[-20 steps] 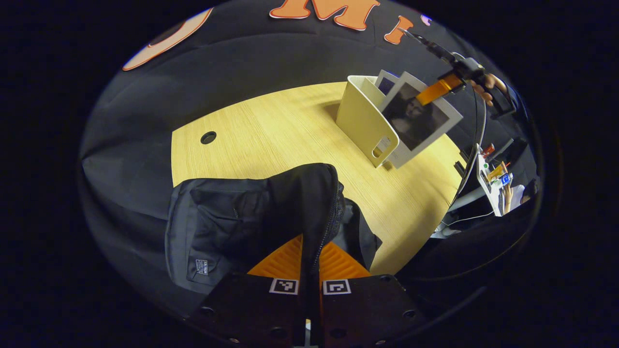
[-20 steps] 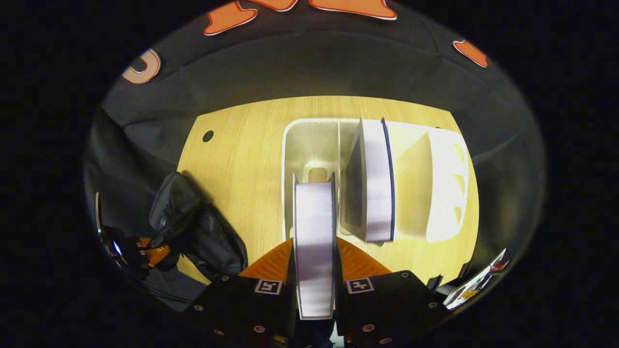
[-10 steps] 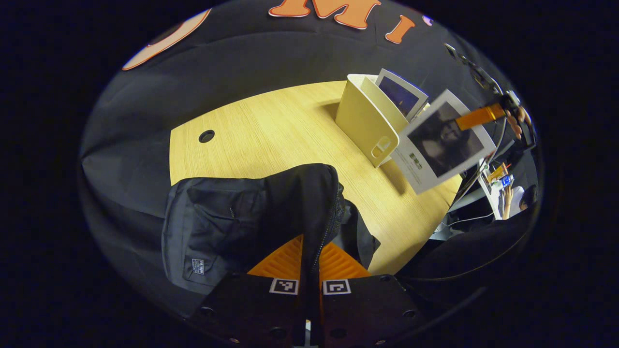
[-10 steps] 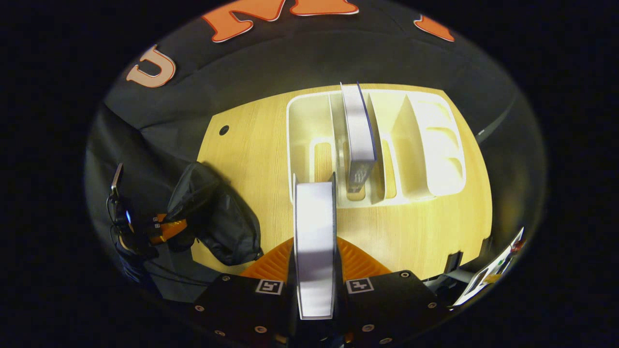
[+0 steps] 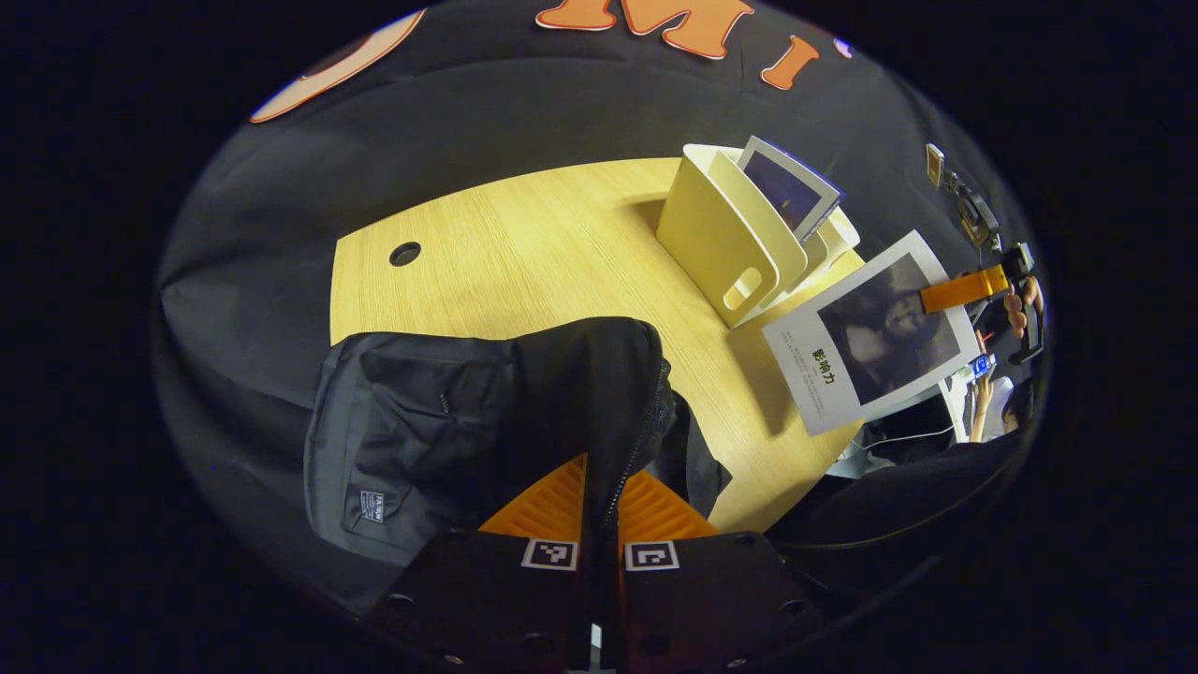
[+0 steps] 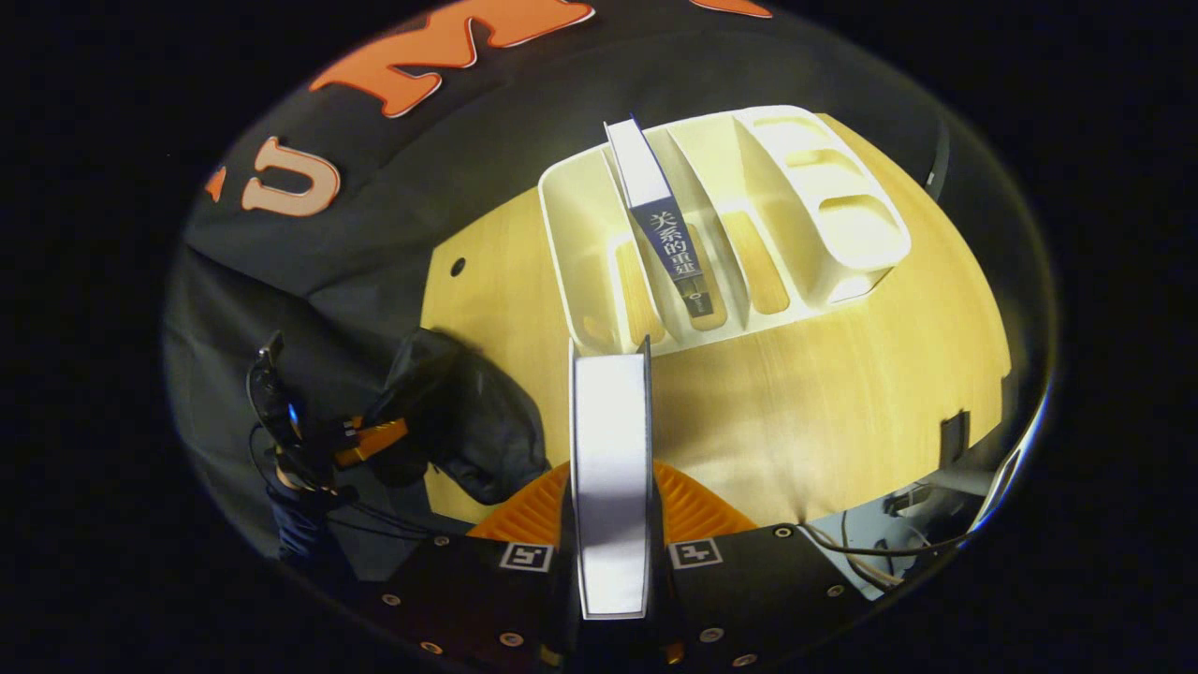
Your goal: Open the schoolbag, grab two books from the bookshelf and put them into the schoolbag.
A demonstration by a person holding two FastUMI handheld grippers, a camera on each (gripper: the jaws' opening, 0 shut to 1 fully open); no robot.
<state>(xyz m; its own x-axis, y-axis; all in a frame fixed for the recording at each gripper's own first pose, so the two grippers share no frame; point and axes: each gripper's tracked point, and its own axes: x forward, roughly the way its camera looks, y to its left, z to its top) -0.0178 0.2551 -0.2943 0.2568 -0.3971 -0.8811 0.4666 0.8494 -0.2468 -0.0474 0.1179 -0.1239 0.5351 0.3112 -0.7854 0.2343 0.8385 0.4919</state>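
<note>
My left gripper (image 5: 600, 491) is shut on the zipper edge of the black schoolbag (image 5: 440, 426), holding its flap up at the near edge of the table. My right gripper (image 6: 610, 487) is shut on a white-covered book (image 6: 610, 468), seen page-edge on. In the left gripper view that book (image 5: 875, 332) hangs in the air to the right of the cream bookshelf (image 5: 735, 239), clear of it, held by the right gripper (image 5: 959, 288). A second book (image 6: 664, 229) with a dark blue spine stands in the bookshelf (image 6: 796, 187). The schoolbag (image 6: 468, 421) and left gripper (image 6: 370, 438) show at lower left.
The wooden table (image 5: 524, 253) has a round cable hole (image 5: 405, 253) at its far left. Cables and a cluttered desk (image 5: 973, 360) lie beyond the table's right edge. Bare wood lies between bag and bookshelf.
My right gripper has lifted the white book out of the bookshelf and drawn it back and down to the right. The left gripper has kept its hold on the bag.
</note>
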